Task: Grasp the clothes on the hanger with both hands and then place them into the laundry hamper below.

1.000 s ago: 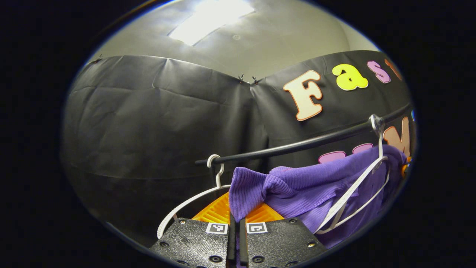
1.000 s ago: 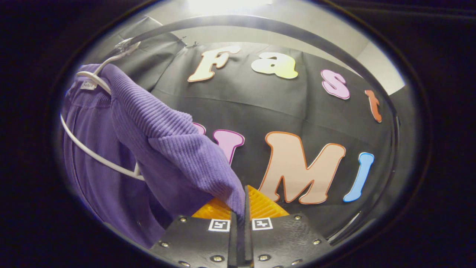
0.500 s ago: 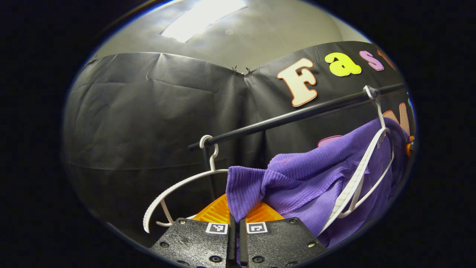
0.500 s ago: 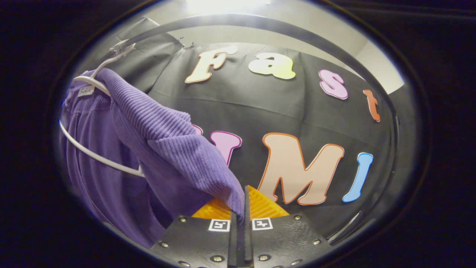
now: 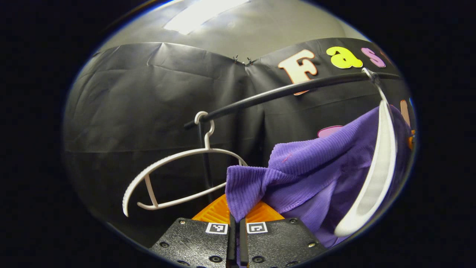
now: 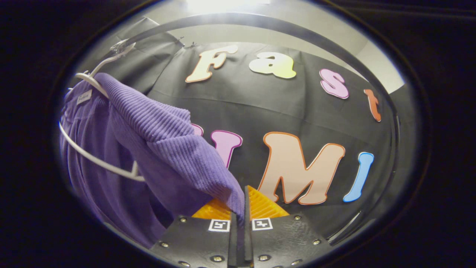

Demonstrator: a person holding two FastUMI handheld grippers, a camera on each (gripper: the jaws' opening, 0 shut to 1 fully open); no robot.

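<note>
Both my grippers have the purple garment [image 5: 319, 163] pinched, so I'm in the pull-off step: grasp made, cloth not yet free of its hanger [image 5: 379, 175]. My left gripper [image 5: 235, 219] has its jaws closed down to a thin slit on a ribbed corner of the knit; my right gripper [image 6: 241, 217], same way, nipped tight on another ribbed end.

Where it is: garment hangs off the white hanger, whose hook sits on the black rail [image 5: 282, 91]. In the left gripper view it's to the right & ahead of my fingers, draped from the hanger down to my tips. In the right gripper view it's at left, w/ the hanger bar crossing in front of the cloth. A 2nd, bare hanger [image 5: 174, 175] hangs on the rail further left.

Long axis: runs roughly along the rail btwn my 2 grips, sagging at each pinched end, bulk bunched at the hanger.

Next, I reckon: slide the shoulders off the hanger arms, then lower both ends together. Hamper's below – can't judge its spot from here
</note>
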